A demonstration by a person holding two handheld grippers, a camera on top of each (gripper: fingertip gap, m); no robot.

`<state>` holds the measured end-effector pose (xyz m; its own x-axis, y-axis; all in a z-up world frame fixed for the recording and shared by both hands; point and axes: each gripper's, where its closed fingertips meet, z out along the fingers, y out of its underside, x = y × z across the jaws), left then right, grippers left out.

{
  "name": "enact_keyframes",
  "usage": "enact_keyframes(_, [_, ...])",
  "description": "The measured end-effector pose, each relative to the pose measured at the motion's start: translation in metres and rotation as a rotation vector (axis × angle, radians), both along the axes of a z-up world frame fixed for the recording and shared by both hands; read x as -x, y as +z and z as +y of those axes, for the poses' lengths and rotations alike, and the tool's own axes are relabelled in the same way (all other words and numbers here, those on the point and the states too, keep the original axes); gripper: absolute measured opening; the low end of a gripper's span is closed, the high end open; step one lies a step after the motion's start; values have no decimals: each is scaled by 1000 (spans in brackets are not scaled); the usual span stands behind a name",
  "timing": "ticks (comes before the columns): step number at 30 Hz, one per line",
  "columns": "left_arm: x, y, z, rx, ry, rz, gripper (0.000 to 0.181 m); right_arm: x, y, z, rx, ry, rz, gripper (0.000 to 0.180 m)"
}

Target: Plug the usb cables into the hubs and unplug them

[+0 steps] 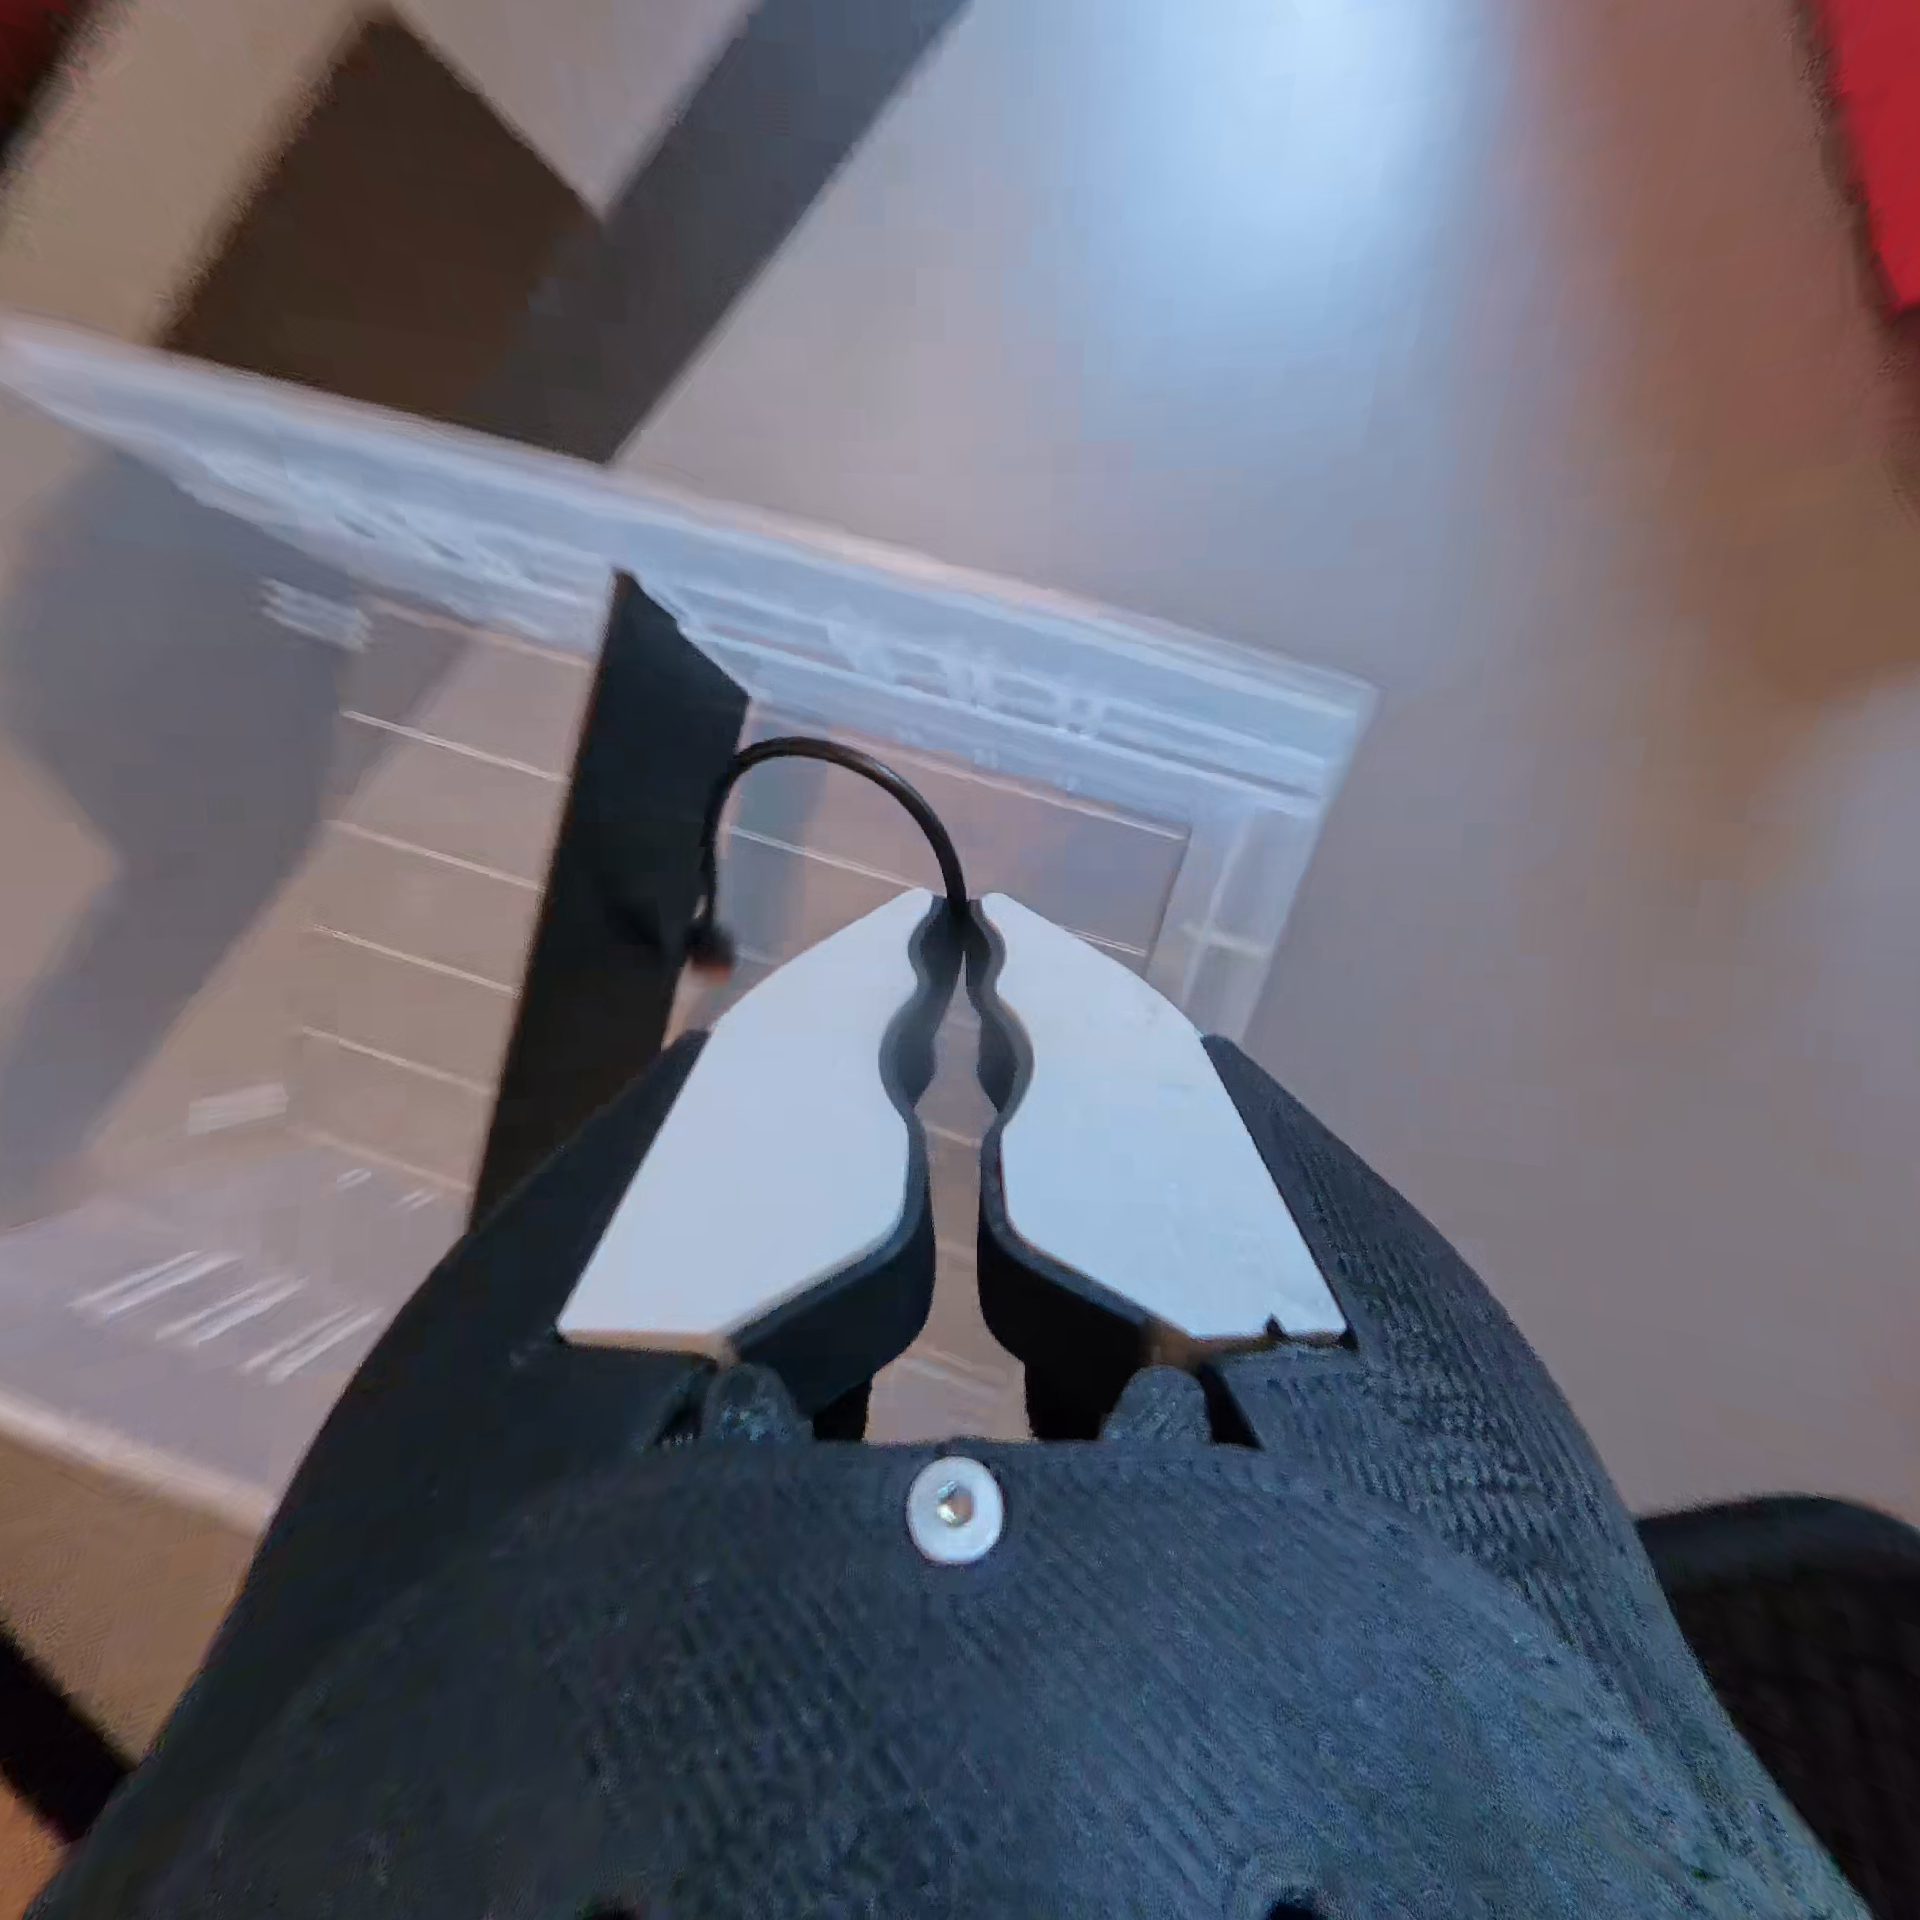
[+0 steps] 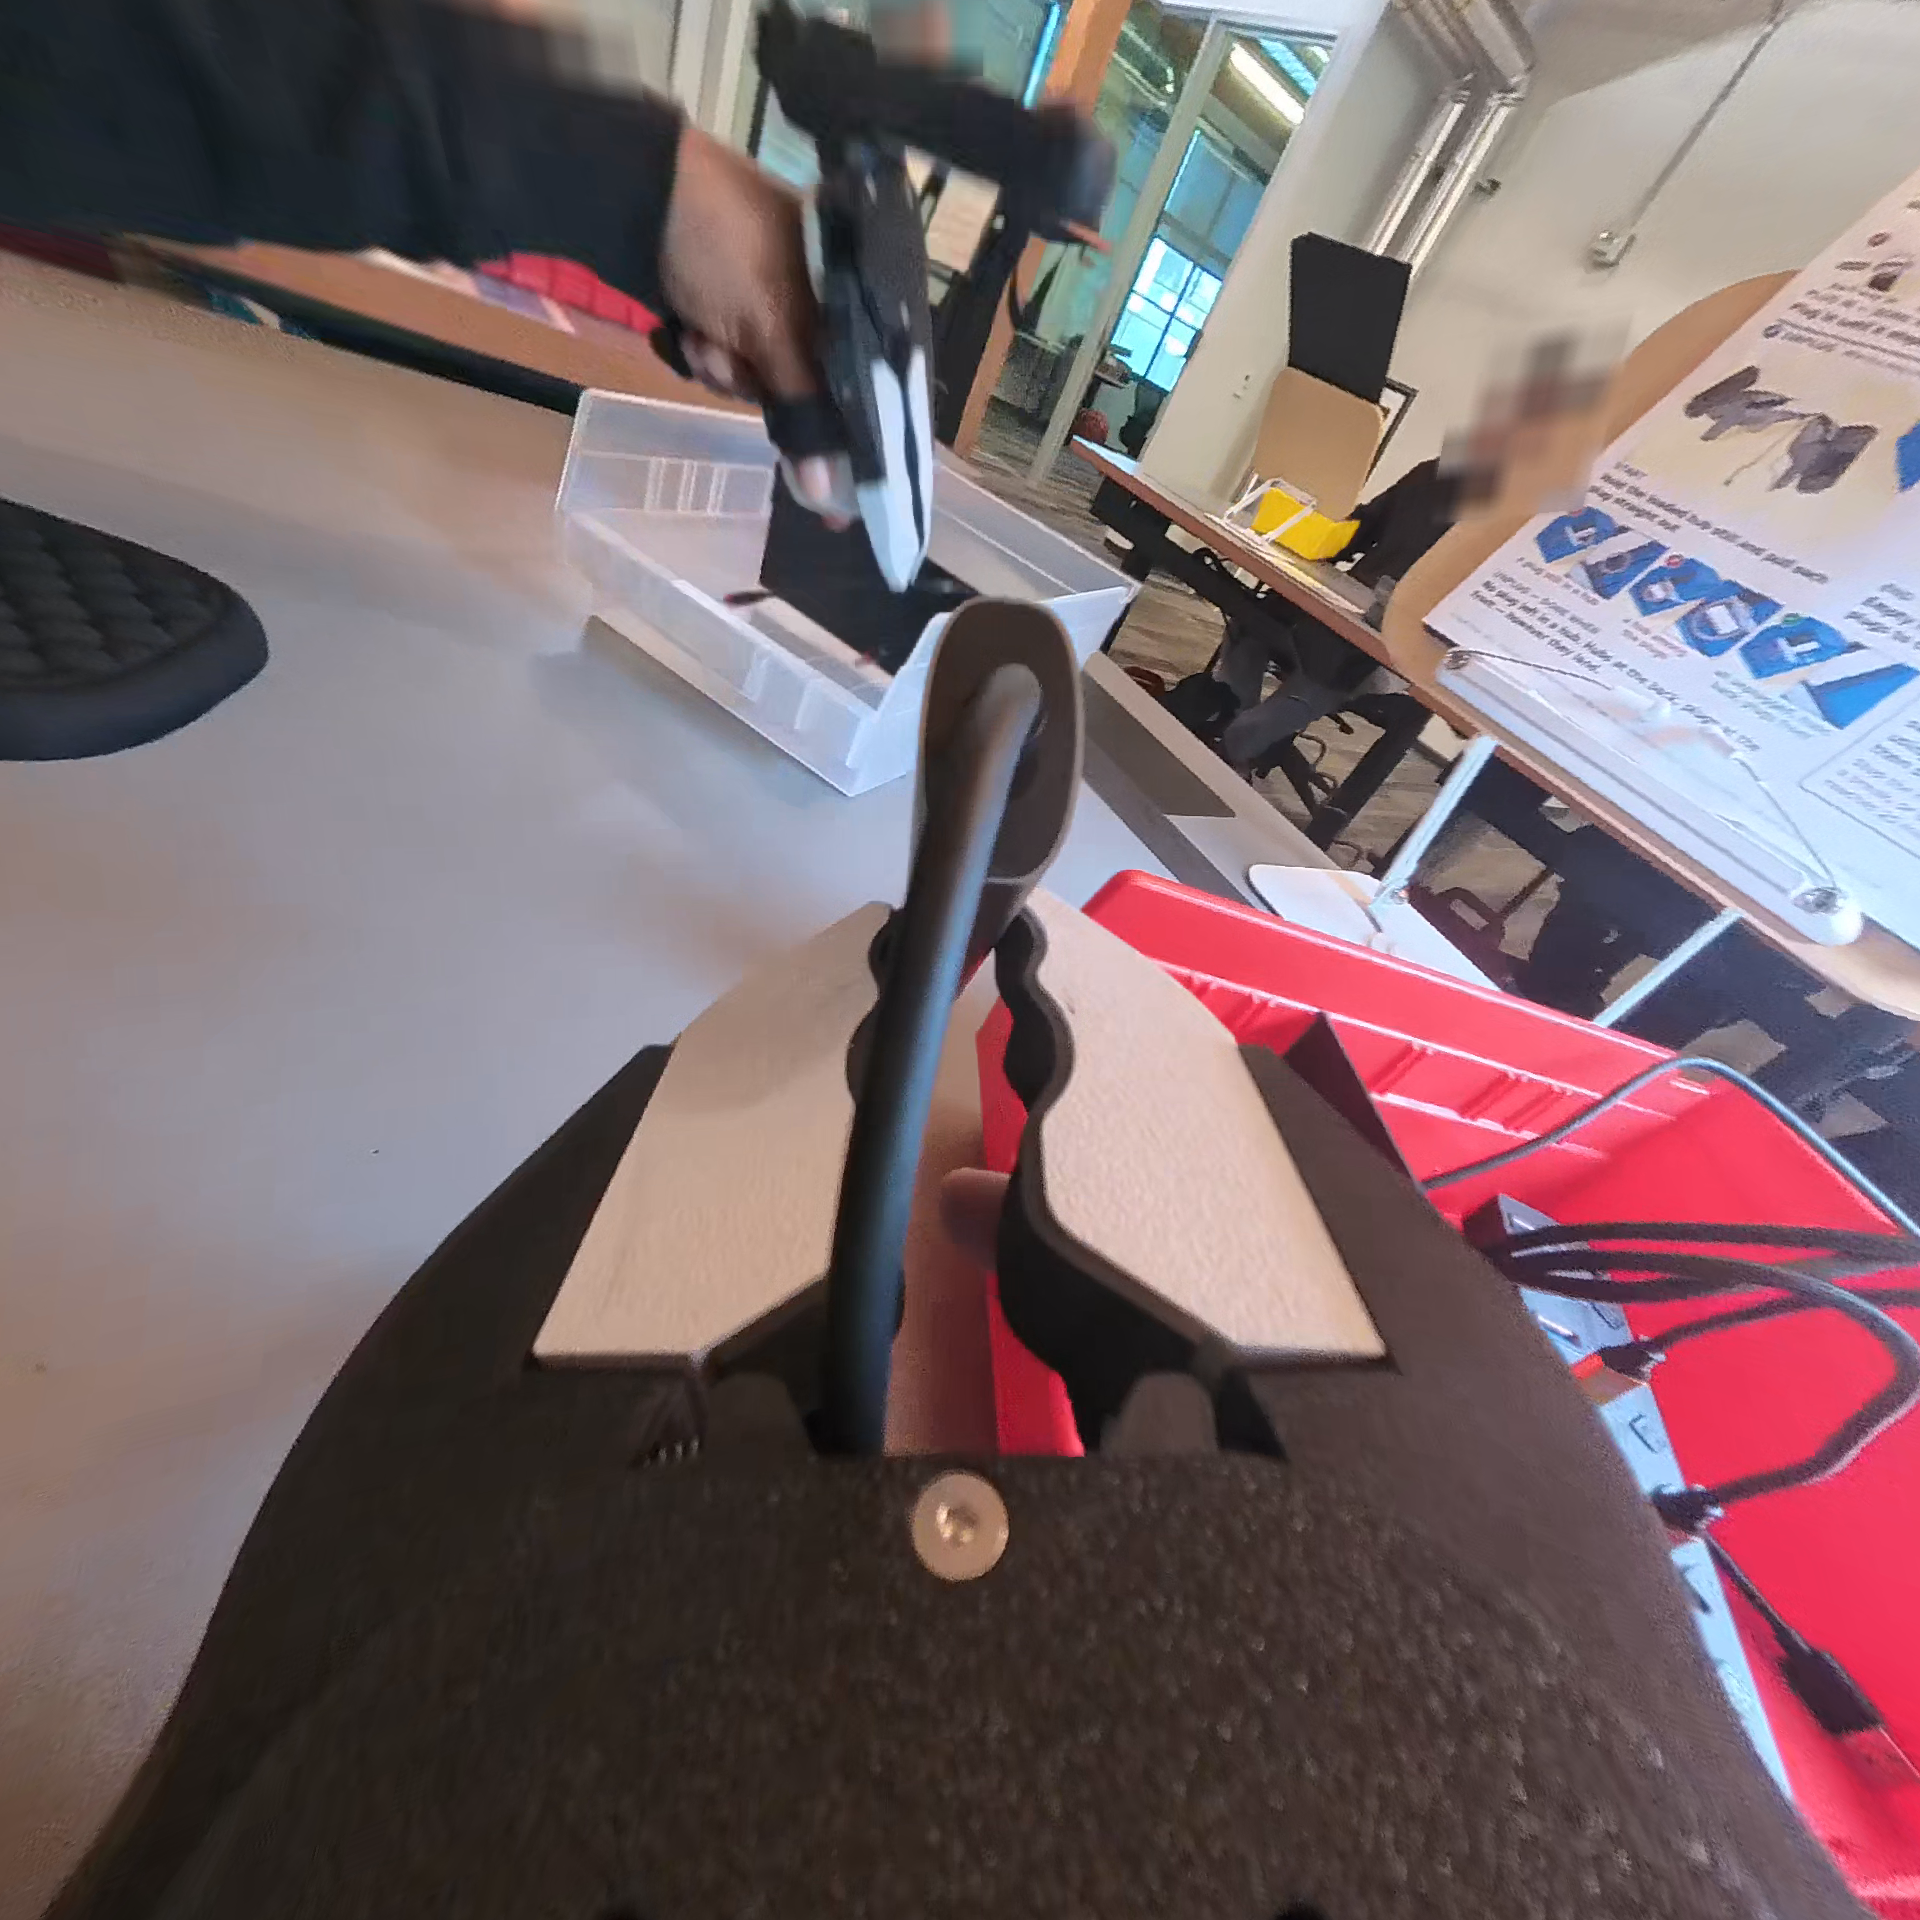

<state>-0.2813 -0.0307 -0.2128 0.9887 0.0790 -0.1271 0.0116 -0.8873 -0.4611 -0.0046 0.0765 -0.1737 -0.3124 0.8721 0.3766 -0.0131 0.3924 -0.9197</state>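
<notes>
Holding a thin black usb cable pinched in our left gripper over the clear plastic tray, and our right gripper clamped on a grey hub near the red bin, we reckon that skinny cable could slip out.

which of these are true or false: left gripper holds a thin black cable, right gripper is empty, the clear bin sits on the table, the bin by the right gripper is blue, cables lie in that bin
1. The left gripper pinches a thin black cable. True.
2. The right gripper is empty. False: its fingers grip a grey hub with a thick black cable.
3. The clear plastic bin sits on the grey table. True.
4. The bin beside the right gripper is blue. False: it is a red bin.
5. Black cables lie in the red bin. True.
</notes>
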Motion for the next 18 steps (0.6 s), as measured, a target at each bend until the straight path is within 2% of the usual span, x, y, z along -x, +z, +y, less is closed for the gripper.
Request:
enact_keyframes(2, [-18,47,-4,-75,-63,50,2,0,5,3,6,-11,12,16])
enact_keyframes(4, [-56,88,-6,-144,-199,81,2,1,6,6,1,-25,17,16])
enact_keyframes(7, [-128,113,-13,-182,-414,116,2,3,2,11,-14,-54,9,16])
enact_keyframes(9, [-179,101,-21,-167,-594,146,2,4,-1,14,-30,-72,2,16])
enact_keyframes(11, [-212,73,-29,-117,-705,195,3,4,-3,17,-43,-90,-1,16])
enact_keyframes(14, [-248,25,-37,-100,-771,155,3,4,-4,20,-51,-102,-4,16])
enact_keyframes(18, [-258,-32,-51,-30,-794,107,0,4,-4,20,-64,-108,-7,16])
